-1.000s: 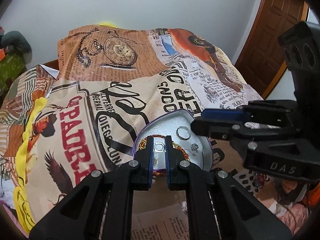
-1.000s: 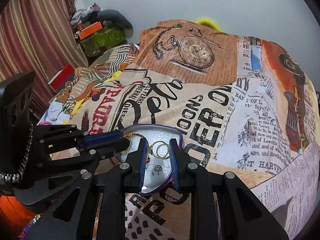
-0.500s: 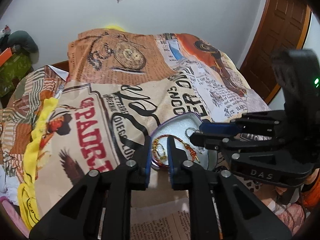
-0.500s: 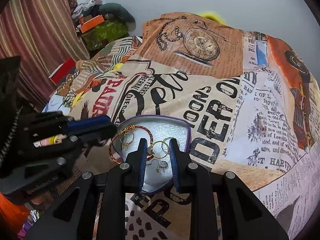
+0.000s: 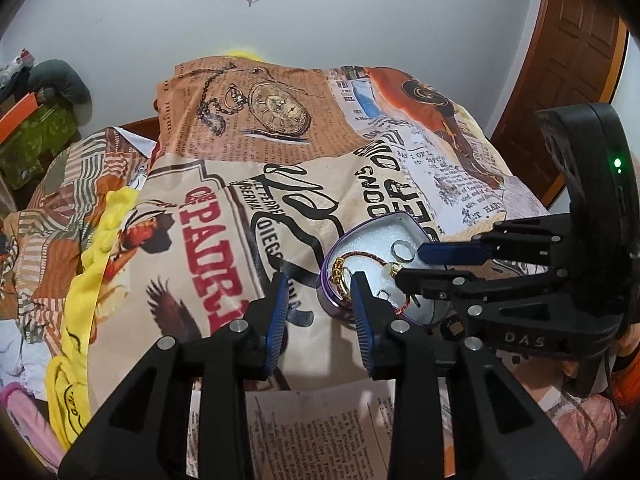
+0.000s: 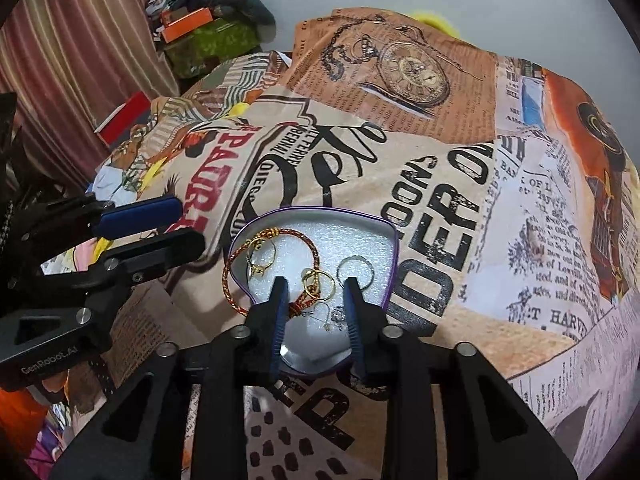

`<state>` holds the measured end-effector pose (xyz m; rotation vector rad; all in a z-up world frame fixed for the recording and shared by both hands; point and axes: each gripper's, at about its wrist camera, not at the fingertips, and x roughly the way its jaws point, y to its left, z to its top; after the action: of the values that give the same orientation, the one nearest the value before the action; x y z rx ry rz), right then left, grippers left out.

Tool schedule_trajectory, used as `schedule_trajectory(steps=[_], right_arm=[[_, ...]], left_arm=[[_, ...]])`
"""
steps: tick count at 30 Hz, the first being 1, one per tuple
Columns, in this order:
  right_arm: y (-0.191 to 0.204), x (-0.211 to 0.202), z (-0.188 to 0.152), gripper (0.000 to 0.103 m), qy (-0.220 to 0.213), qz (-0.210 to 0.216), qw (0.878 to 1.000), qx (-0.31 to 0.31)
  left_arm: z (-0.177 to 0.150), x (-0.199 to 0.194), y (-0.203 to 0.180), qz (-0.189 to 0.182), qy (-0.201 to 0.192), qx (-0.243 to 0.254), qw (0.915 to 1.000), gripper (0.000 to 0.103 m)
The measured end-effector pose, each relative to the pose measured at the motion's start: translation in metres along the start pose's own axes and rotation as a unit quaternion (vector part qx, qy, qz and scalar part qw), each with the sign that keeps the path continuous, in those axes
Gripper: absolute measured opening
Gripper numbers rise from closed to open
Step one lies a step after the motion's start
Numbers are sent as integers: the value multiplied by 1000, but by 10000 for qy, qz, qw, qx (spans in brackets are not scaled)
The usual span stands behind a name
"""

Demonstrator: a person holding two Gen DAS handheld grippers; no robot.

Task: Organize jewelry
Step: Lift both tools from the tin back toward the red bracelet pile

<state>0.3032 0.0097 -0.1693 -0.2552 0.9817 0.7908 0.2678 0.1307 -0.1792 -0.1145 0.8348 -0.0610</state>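
A purple heart-shaped tin [image 6: 394,248] with white foam lining lies on the printed bedspread; it also shows in the left wrist view [image 5: 330,304]. In it lie a red-and-gold bangle [image 6: 228,280], draped over the left rim, gold hoop earrings [image 6: 320,286], a silver ring [image 6: 355,270] and small studs. My right gripper [image 6: 315,308] is open and empty over the tin's near part. My left gripper [image 5: 320,300] is open and empty at the tin's left edge; it shows at the left of the right wrist view [image 6: 160,224].
The bedspread [image 6: 440,160] covers the whole bed. A striped curtain [image 6: 80,60], boxes and a red book [image 6: 124,116] stand at the far left. A wooden door [image 5: 576,80] is at the right. Loose clothes [image 5: 80,280] lie along the bed's left side.
My left gripper has opened, let the bangle go into the tin and drawn back to the left. My right gripper has opened wider over the tin.
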Motion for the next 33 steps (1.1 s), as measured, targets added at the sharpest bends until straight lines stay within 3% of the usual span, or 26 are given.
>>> schedule_trajectory(steps=[10,17,33], right_arm=[[-2,-32,-3,35,-241,-80,9996,84],[1,-63,-17,35,-454,-389,9982,-72],[-25,-120,-73,35,-639,-711,9953,139]], left_arm=[[-3,-21,-7,73,-46,38,10000,31],[-3,-40,-25,30,-122,150,9998,31],[-21,-59,-97,-215,23,566,9982,40]])
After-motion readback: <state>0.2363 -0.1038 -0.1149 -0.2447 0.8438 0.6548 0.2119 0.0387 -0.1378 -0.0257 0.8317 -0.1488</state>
